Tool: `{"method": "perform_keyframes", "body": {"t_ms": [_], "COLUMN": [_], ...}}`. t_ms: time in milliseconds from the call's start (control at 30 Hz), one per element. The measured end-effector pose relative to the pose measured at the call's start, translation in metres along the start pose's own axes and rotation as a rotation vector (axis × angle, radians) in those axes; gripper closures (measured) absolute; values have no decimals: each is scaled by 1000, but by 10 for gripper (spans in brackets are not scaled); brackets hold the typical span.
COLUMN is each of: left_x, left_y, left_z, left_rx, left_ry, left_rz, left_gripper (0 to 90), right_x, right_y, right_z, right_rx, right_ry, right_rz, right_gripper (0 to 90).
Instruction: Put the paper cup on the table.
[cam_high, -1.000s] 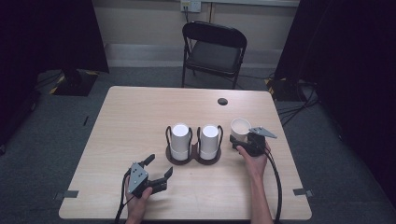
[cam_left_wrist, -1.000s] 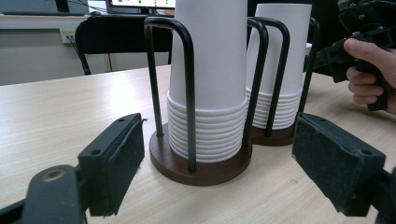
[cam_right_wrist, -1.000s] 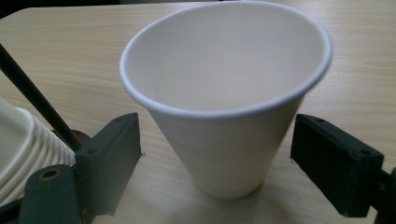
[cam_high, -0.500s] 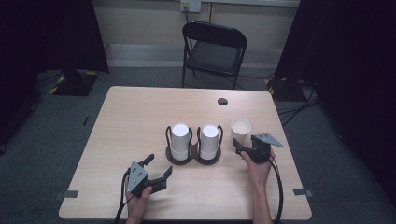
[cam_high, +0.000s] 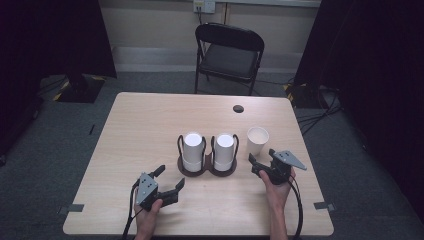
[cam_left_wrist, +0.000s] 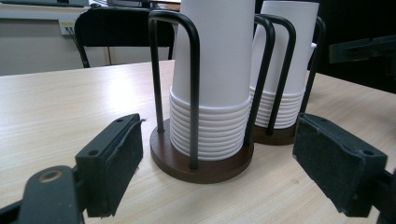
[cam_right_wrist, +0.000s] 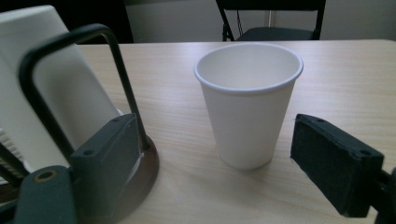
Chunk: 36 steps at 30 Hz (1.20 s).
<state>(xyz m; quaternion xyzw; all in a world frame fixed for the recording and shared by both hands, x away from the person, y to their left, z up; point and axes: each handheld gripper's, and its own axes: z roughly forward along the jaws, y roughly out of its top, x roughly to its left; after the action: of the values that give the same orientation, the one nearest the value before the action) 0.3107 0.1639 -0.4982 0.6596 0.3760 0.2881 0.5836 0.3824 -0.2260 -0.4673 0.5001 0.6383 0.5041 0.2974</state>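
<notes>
A: Pale wood table (cam_high: 140, 125), dark room. Near edge: left gripper (cam_high: 167, 182), jaws spread, empty, facing the cup stacks.

B: Right gripper (cam_high: 260, 162)?

A: Spread too, just short of the lone paper cup (cam_high: 257, 140), upright beside the wire rack (cam_high: 208, 167). Looks like pre-grasp; next: ease fwd, close gently, thin smooth walls. Folding chair (cam_high: 229, 52) beyond.

Black two-jaw grippers (cam_high: 167, 181), (cam_high: 262, 160); grey three-cornered top plates; black trailing cables; padded jaw faces, apparently foam.
</notes>
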Motion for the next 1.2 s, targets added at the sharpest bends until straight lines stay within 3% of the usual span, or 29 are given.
{"method": "perform_keyframes", "body": {"t_ms": [233, 533, 733, 900, 1033, 1200], "left_x": [0, 1, -1, -1, 0, 0], "left_y": [0, 0, 0, 0, 0, 0], "left_z": [0, 0, 1, 0, 0, 0], "left_rx": [4, 5, 11, 2, 3, 4], "left_ry": [0, 19, 41, 44, 46, 49], "left_rz": [-3, -20, -1, -12, -9, -13], "left_gripper": [161, 158, 160, 161, 163, 163], "right_x": [9, 21, 31, 41, 48, 55], "right_y": [-5, -15, -23, -31, -38, -45], "right_z": [-17, -34, -46, -51, -51, -52], "right_rx": [-40, -55, -81, -101, -95, -90], "right_ry": [9, 6, 25, 45, 82, 94], "right_rz": [21, -17, -40, -52, -73, -91], "right_gripper": [155, 156, 158, 158, 157, 157]}}
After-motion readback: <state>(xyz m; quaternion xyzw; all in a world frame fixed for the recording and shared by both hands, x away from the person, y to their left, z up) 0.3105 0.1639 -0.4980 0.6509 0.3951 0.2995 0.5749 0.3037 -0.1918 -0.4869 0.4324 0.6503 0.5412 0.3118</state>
